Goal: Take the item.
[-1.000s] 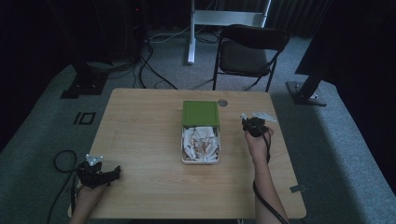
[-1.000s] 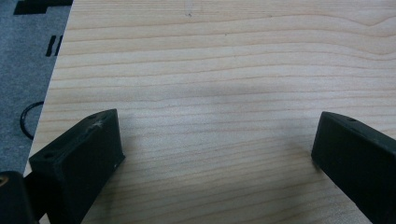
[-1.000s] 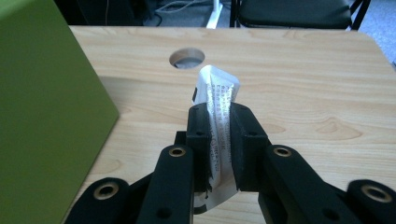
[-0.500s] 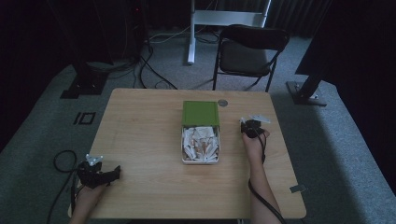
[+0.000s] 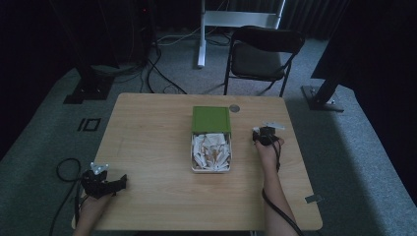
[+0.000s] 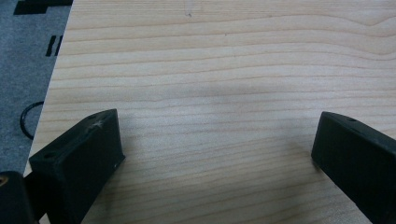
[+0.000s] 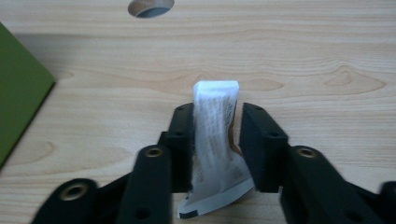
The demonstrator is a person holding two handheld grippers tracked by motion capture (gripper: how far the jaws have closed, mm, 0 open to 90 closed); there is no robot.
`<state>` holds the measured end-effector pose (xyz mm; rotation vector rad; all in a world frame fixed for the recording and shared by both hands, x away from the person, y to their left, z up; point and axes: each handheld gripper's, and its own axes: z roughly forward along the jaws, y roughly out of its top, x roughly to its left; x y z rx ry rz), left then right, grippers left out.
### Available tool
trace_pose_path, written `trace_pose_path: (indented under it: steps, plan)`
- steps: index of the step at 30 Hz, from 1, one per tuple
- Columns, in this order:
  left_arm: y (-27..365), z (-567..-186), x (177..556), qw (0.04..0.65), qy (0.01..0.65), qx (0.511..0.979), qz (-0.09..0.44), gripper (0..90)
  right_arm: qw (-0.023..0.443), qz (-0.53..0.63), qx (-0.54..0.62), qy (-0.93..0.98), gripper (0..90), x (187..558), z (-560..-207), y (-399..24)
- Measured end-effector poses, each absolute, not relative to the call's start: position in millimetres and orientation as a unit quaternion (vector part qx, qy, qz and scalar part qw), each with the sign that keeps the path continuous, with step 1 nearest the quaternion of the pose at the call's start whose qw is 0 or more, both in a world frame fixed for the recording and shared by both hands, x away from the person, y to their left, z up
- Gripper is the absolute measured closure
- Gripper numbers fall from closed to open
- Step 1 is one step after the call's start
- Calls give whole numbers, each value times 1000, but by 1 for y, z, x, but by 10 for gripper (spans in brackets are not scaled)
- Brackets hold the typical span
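Beside the box point(image 5: 210, 146), the right tool point(image 7: 215, 122) pinches a white packet point(image 7: 215, 140); the left tool point(image 6: 215, 140) gapes wide, empty.

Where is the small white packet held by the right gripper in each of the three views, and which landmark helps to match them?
High view: the white packet sticks out beyond the right gripper, right of the box.
Left gripper view: not in this picture.
Right gripper view: centre, the packet is clamped between the jaws.
Shared landmark: the green lid.
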<state>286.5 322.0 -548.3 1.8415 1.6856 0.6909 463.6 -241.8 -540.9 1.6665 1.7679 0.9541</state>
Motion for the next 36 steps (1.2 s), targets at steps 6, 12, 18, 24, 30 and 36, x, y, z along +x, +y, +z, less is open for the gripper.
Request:
trace_pose_path:
  steps: [6,12,18,24,30,36]
  plan:
    - [322,-548,286,272,626,684,257,26,257,365,606,659,472,458,-529,-244]
    - [322,-548,286,272,626,684,257,26,258,378,596,660,340,448,-519,-248]
    - [322,-548,286,272,626,684,257,26,268,386,584,662,177,437,-514,-252]
    - [322,-548,286,272,626,684,257,26,262,390,562,681,140,422,-512,-254]
    - [322,-548,286,272,626,684,257,26,272,393,543,690,137,405,-510,-257]
    - [322,-548,286,272,626,684,257,26,262,391,535,701,136,388,-512,-257]
